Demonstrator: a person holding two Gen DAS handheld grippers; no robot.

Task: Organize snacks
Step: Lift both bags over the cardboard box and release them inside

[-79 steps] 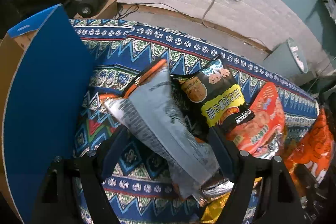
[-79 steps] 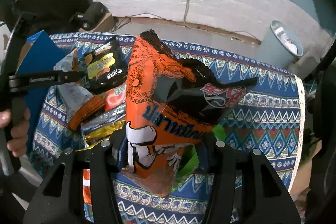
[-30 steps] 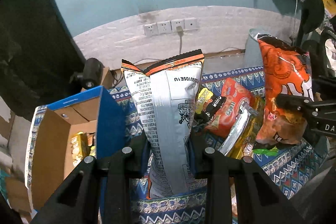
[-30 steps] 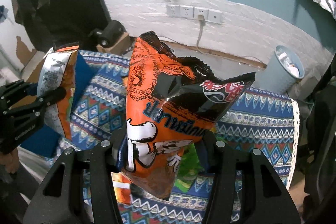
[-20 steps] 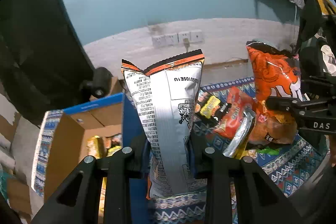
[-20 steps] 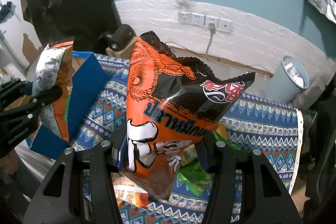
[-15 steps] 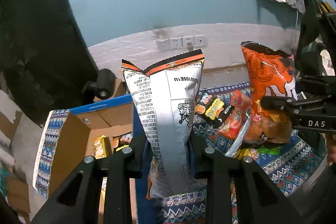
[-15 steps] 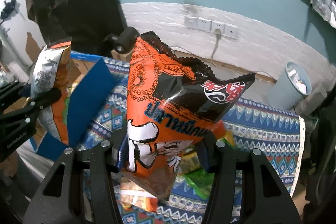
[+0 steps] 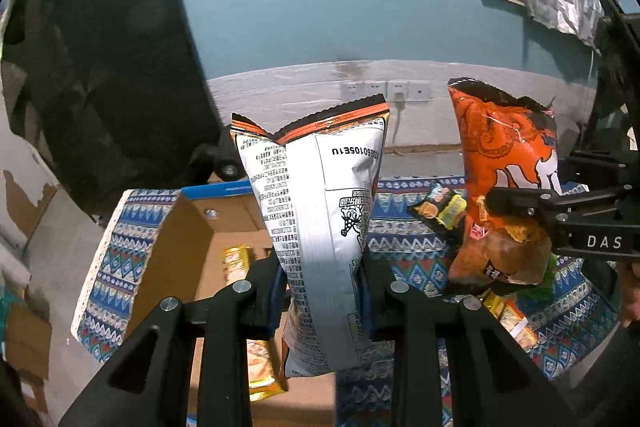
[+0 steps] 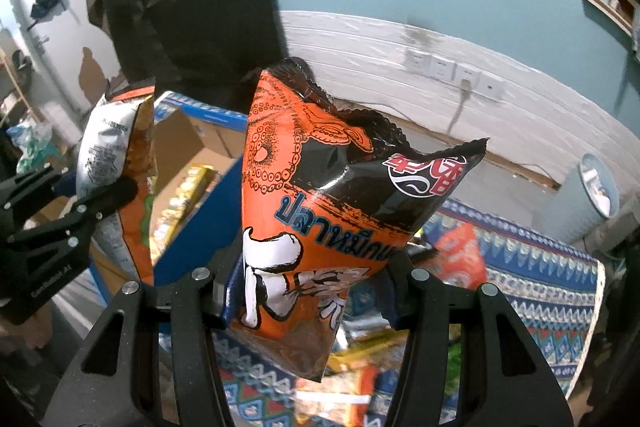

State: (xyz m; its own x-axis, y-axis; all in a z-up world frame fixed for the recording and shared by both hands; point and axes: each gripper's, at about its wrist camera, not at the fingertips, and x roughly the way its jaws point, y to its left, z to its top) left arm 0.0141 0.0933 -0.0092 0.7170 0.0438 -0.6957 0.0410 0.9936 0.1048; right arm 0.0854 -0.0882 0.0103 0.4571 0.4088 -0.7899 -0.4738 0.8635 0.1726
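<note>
My left gripper (image 9: 323, 285) is shut on a silver snack bag (image 9: 320, 211) with an orange top edge, held upright above the open cardboard box (image 9: 180, 251) with blue outer walls. My right gripper (image 10: 314, 291) is shut on an orange and black snack bag (image 10: 320, 211), held upright to the right of the box. The orange bag (image 9: 504, 179) and right gripper also show at the right of the left wrist view. The silver bag (image 10: 116, 163) and left gripper show at the left of the right wrist view. Yellow packets (image 9: 236, 259) lie inside the box.
A patterned blue cloth (image 9: 412, 251) covers the table. Several loose snack packets (image 9: 444, 211) lie on it right of the box; a red one (image 10: 460, 255) shows in the right wrist view. A grey bin (image 10: 598, 187) stands by the wall with sockets (image 9: 384, 91).
Both grippers lifted their bags off the table and carried them left. The left bag now hangs over the open box, and the right bag has come closer to it.
</note>
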